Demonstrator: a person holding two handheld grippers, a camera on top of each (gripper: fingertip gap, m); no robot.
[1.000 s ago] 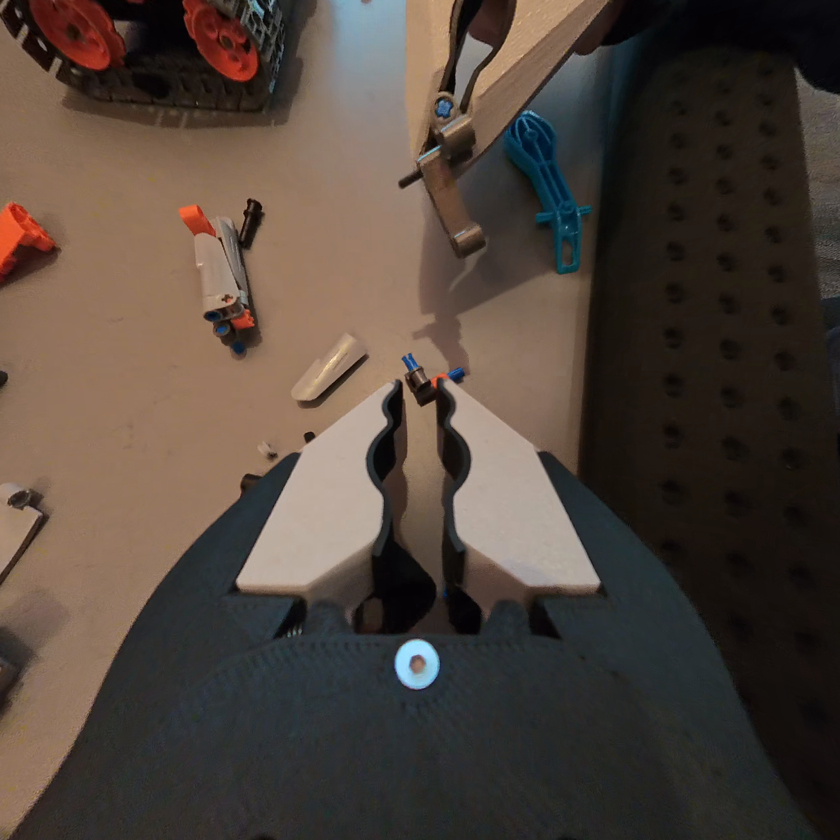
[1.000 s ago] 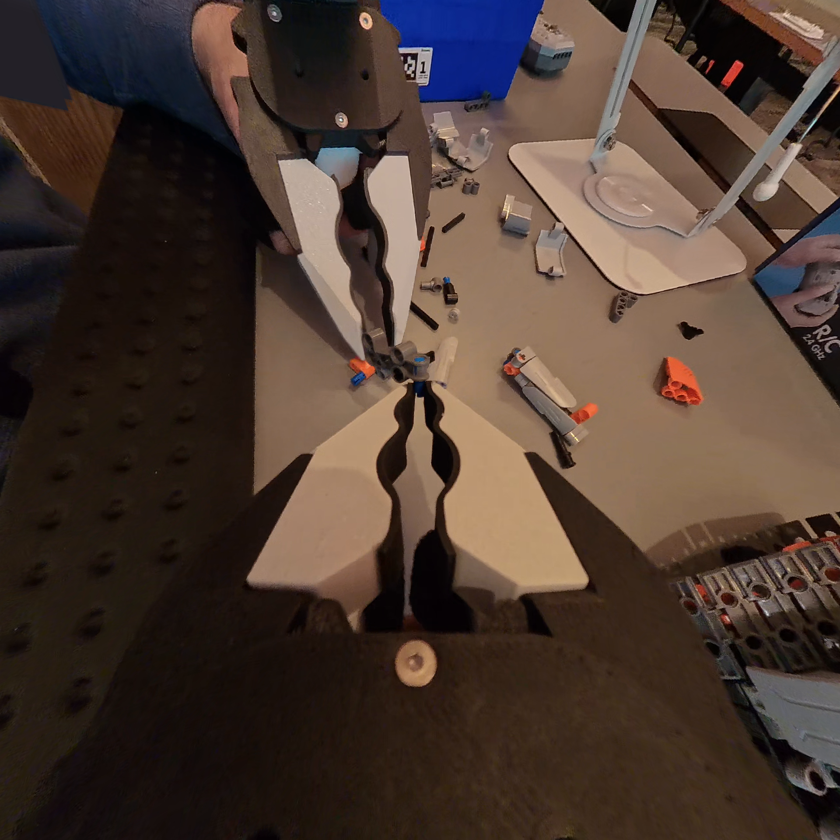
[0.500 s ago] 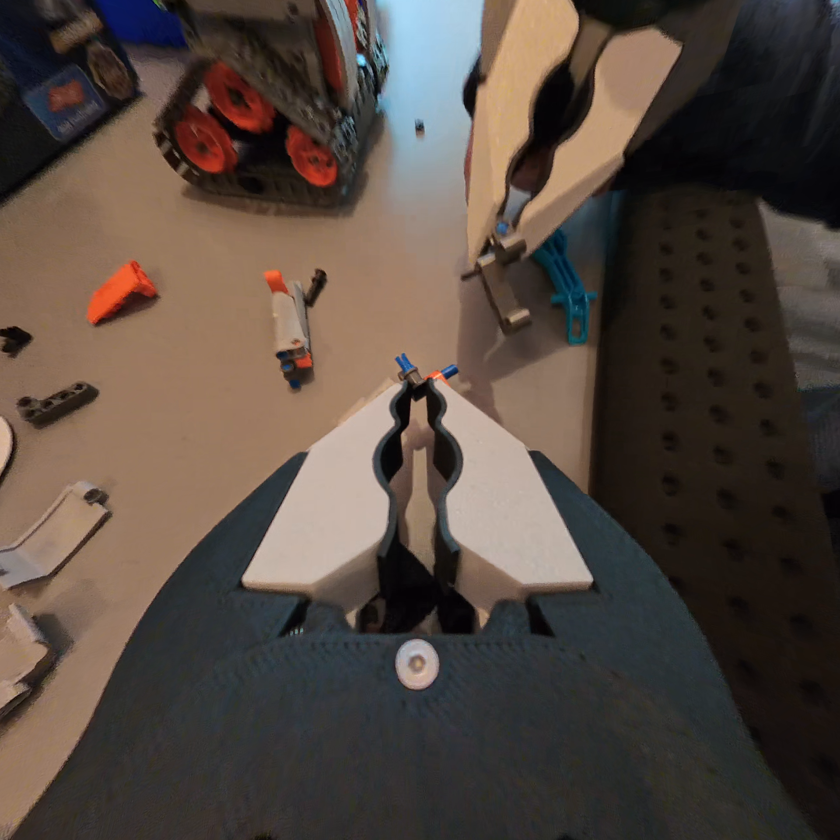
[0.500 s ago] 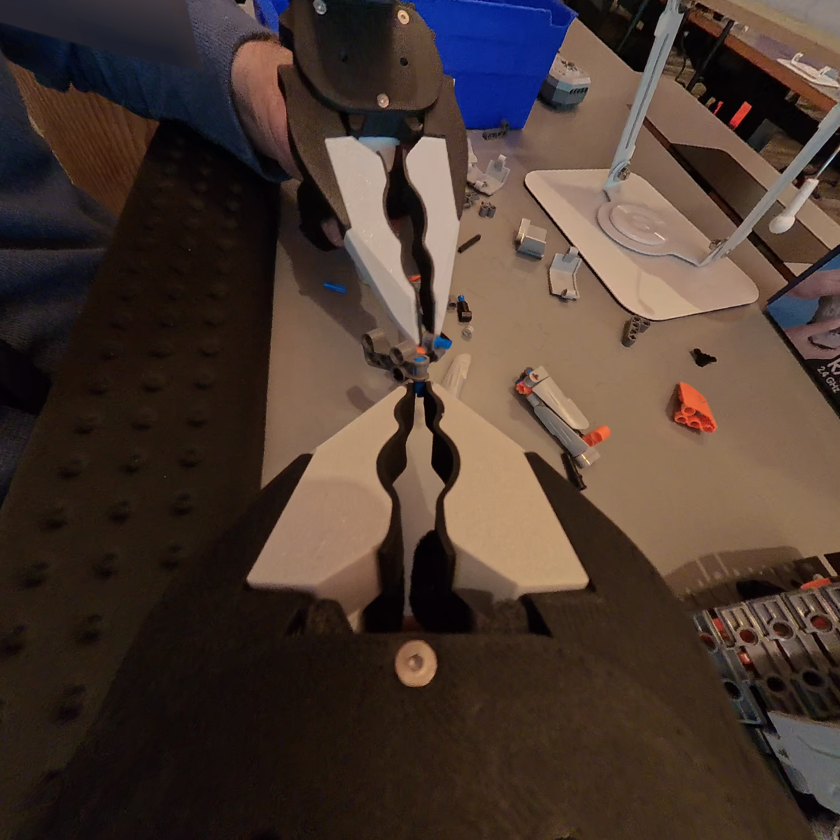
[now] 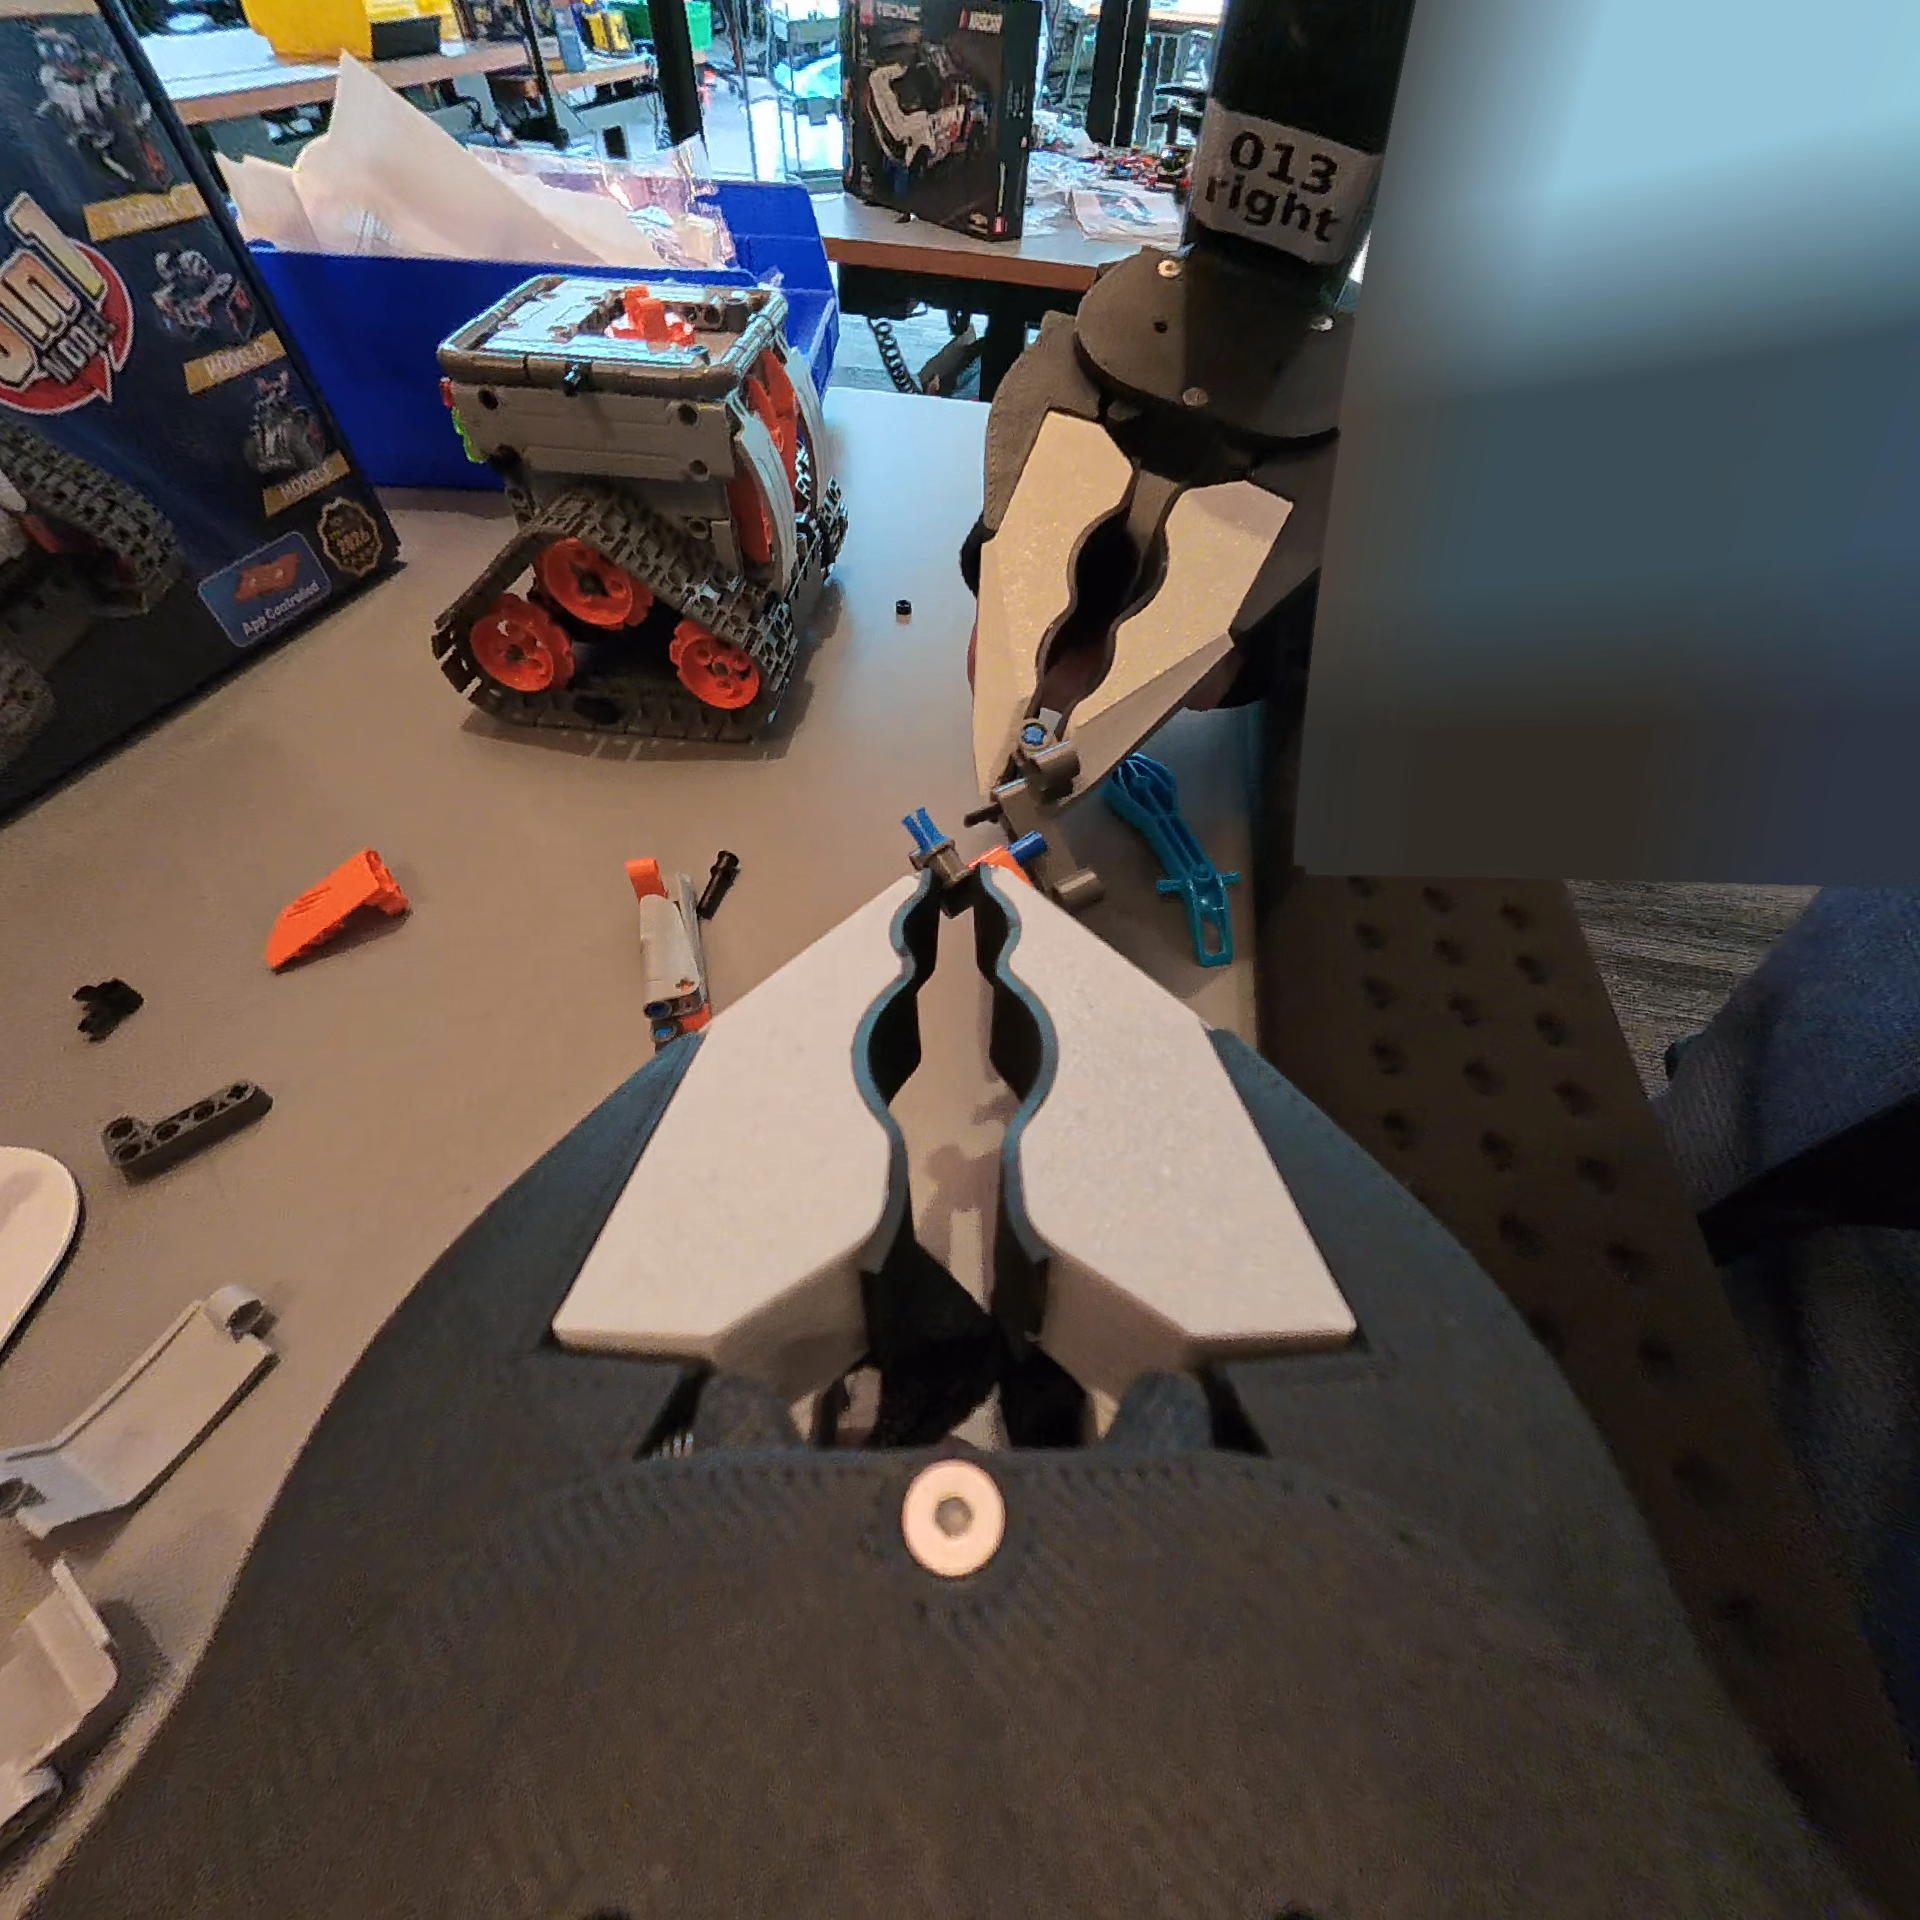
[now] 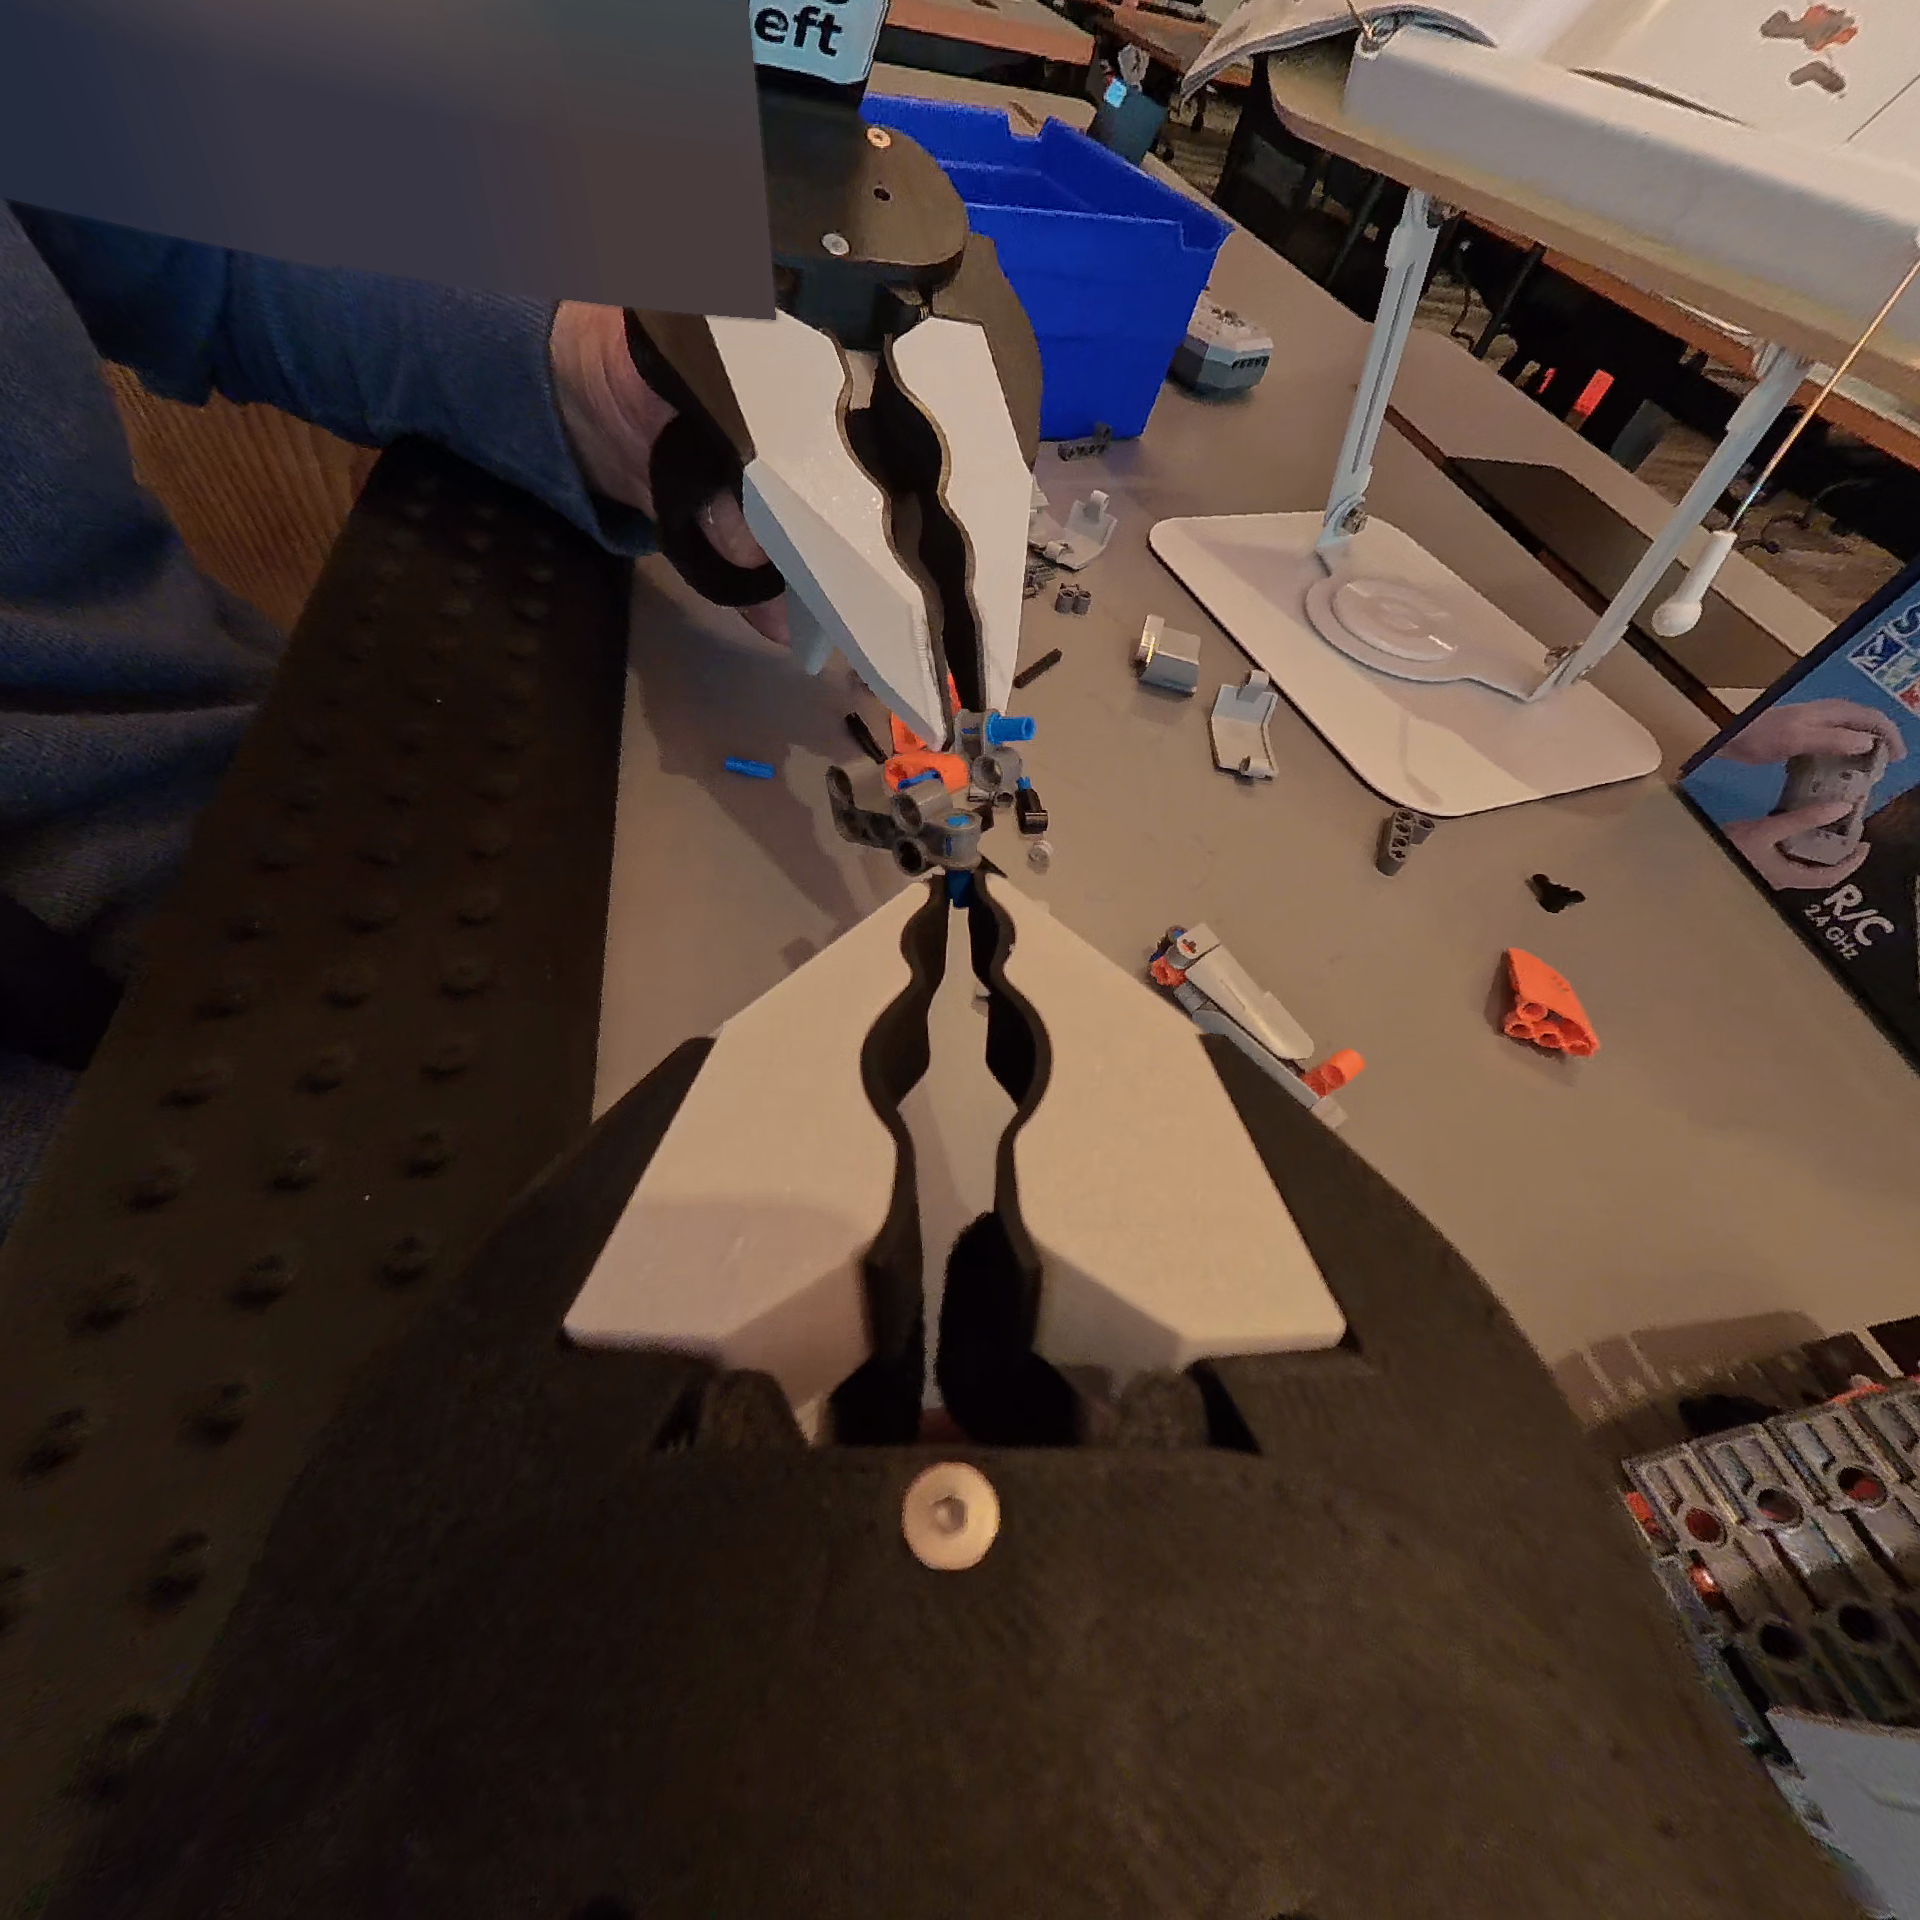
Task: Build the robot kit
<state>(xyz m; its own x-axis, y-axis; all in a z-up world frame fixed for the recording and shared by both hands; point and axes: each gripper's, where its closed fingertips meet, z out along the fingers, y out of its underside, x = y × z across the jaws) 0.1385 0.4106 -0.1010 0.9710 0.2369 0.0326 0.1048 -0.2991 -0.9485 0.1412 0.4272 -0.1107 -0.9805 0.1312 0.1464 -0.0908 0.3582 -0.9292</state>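
Observation:
My left gripper (image 5: 951,883) is shut on a small grey connector with blue pins and an orange part (image 5: 940,854), held above the grey table (image 5: 468,831). My right gripper (image 6: 961,896) is shut on the blue pin of a grey bent beam assembly (image 6: 914,816). The two gripper tips face each other and the held pieces meet or nearly meet; I cannot tell if they are joined. In the left wrist view the right gripper (image 5: 1023,753) comes in from the upper right with the beam (image 5: 1044,795). In the right wrist view the left gripper (image 6: 966,727) comes down from above.
A tracked model with orange wheels (image 5: 644,540) stands at the back, with a blue bin (image 5: 416,343) behind it. Loose parts lie about: an orange piece (image 5: 332,904), a grey-white assembly (image 5: 670,956), a teal tool (image 5: 1174,852). A black studded mat (image 5: 1455,1091) borders the table. A white stand base (image 6: 1403,644) sits far right. Both grippers' tips are close together, under 4 cm apart.
Both grippers have risen from the table and tilted up, each keeping its piece. The left gripper lifted its small connector off the table and brought it against the right gripper's beam.

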